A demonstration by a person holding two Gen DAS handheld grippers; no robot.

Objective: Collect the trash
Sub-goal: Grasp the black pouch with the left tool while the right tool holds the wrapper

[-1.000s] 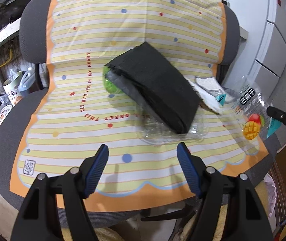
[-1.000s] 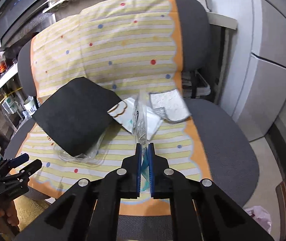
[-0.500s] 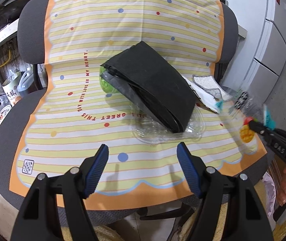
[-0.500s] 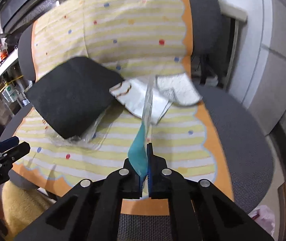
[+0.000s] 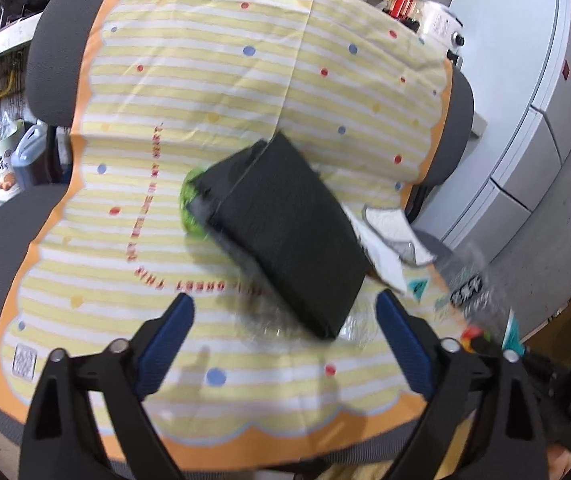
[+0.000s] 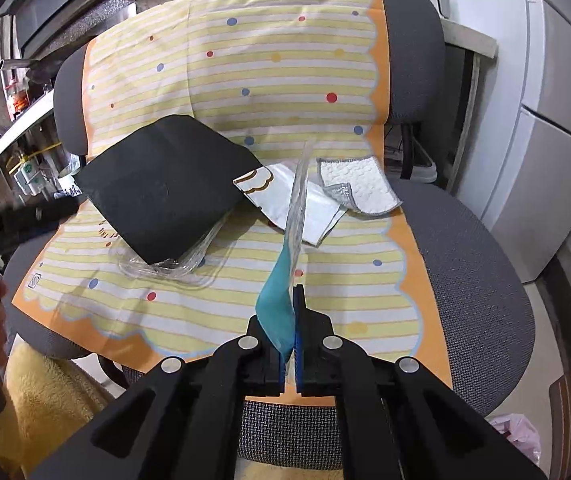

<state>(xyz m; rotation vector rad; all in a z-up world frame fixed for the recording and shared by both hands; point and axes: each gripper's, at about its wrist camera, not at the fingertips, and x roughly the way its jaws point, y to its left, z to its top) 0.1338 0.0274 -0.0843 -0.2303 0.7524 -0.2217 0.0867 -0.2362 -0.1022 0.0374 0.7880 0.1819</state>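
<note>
Your right gripper is pinching the teal end of a clear plastic snack wrapper, lifting it above the yellow striped cloth. Your left gripper is opening wide, holding nothing, facing the black folded bag.

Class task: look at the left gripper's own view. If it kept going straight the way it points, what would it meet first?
Probably the clear plastic tray lying under the black bag, right ahead of the opening, empty left gripper. Depth is unclear, so the bag's near corner might come first.
</note>
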